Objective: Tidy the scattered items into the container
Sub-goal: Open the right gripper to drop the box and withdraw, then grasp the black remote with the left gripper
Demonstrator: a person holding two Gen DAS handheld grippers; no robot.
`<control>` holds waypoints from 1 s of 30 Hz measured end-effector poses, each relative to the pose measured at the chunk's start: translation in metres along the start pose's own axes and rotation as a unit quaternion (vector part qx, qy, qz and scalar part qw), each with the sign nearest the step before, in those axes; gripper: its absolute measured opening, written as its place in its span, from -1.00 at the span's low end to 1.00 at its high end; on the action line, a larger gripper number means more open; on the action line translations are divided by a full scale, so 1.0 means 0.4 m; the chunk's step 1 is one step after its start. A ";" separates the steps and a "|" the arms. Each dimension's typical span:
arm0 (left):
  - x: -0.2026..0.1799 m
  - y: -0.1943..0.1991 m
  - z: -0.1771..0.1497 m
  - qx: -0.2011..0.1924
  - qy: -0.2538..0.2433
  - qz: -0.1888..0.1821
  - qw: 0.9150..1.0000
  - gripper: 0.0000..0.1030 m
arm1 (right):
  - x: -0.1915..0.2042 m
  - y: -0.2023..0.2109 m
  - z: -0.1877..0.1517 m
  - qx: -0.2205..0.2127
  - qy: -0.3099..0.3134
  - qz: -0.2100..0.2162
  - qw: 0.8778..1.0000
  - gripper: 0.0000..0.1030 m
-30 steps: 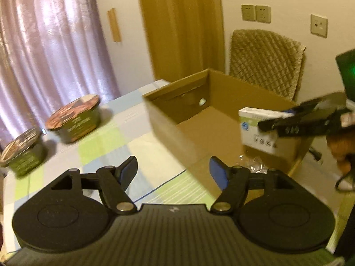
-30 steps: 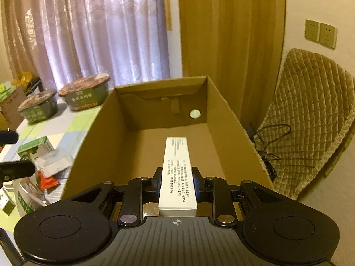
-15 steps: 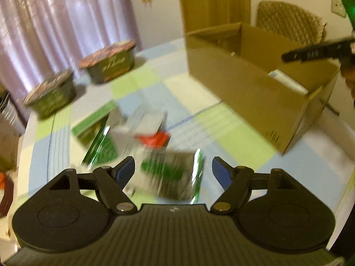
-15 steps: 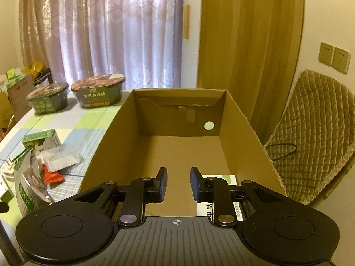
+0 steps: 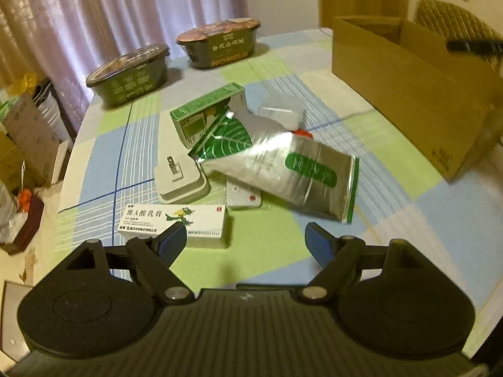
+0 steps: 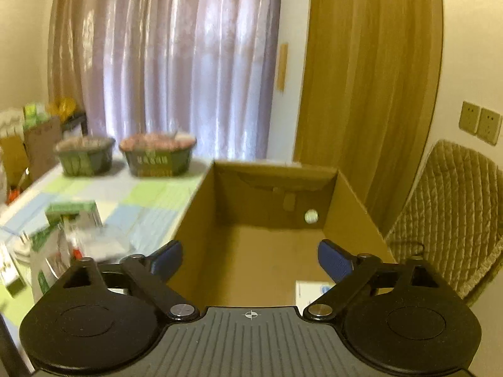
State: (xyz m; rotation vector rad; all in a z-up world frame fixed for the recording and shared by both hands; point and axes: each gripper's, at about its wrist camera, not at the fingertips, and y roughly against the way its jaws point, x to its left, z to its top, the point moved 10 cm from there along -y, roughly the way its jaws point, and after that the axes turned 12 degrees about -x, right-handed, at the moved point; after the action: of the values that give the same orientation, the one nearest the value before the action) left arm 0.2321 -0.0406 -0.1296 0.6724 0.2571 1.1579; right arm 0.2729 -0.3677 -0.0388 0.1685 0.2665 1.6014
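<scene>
My left gripper (image 5: 245, 242) hangs open above the near part of the table, just in front of a heap of loose items. Its left finger overlaps a white ointment box (image 5: 176, 221). Behind lie a white plug adapter (image 5: 179, 179), a silver foil pouch (image 5: 295, 177), a green-and-white box (image 5: 207, 114) and a clear plastic piece (image 5: 279, 110). The cardboard box (image 5: 408, 81) stands at the right. My right gripper (image 6: 250, 256) is open over that cardboard box (image 6: 267, 251). A white box (image 6: 309, 292) lies on its floor, near corner.
Two dark green instant-noodle bowls (image 5: 129, 75) (image 5: 220, 42) stand at the table's far edge by the curtain. A padded chair (image 6: 452, 220) is right of the box. Bags and cartons (image 5: 22, 132) crowd the floor at the left. The right gripper's tip (image 5: 471, 45) shows over the box.
My right gripper let go of the white box, which now lies in the cardboard box, then opened wide and rose. My left gripper swung left from the box to the heap.
</scene>
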 end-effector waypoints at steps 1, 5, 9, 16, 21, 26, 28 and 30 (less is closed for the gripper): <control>-0.005 0.003 -0.008 0.002 -0.013 -0.005 1.000 0.55 | 0.003 0.002 0.002 -0.002 0.000 0.001 1.000 0.84; -0.033 0.011 -0.052 0.018 -0.058 -0.030 0.998 0.55 | 0.021 0.018 0.028 -0.031 0.000 0.009 0.999 0.84; -0.050 0.019 -0.098 0.035 -0.054 -0.057 0.996 0.63 | 0.080 0.066 0.071 -0.077 0.011 0.042 0.996 0.84; -0.064 0.015 -0.146 0.053 -0.057 -0.084 0.993 0.64 | 0.265 0.138 0.065 -0.091 0.065 0.139 0.984 0.84; -0.043 -0.004 -0.167 0.065 -0.057 -0.074 0.993 0.65 | 0.404 0.173 -0.016 -0.035 0.102 0.230 0.967 0.84; -0.012 -0.011 -0.166 0.062 -0.051 -0.063 0.995 0.66 | 0.515 0.177 -0.162 0.064 0.169 0.298 0.937 0.84; -0.006 -0.012 -0.164 0.059 -0.047 -0.064 0.995 0.66 | 0.542 0.171 -0.217 0.100 0.180 0.311 0.928 0.84; -0.006 -0.014 -0.166 0.059 -0.045 -0.068 0.995 0.68 | 0.563 0.160 -0.268 0.134 0.191 0.320 0.918 0.84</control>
State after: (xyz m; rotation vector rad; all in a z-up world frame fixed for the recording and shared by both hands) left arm 0.2013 -0.0204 -0.1851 0.7970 0.2913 0.9860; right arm 0.1713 -0.1522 -0.1367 0.1603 0.8017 2.2445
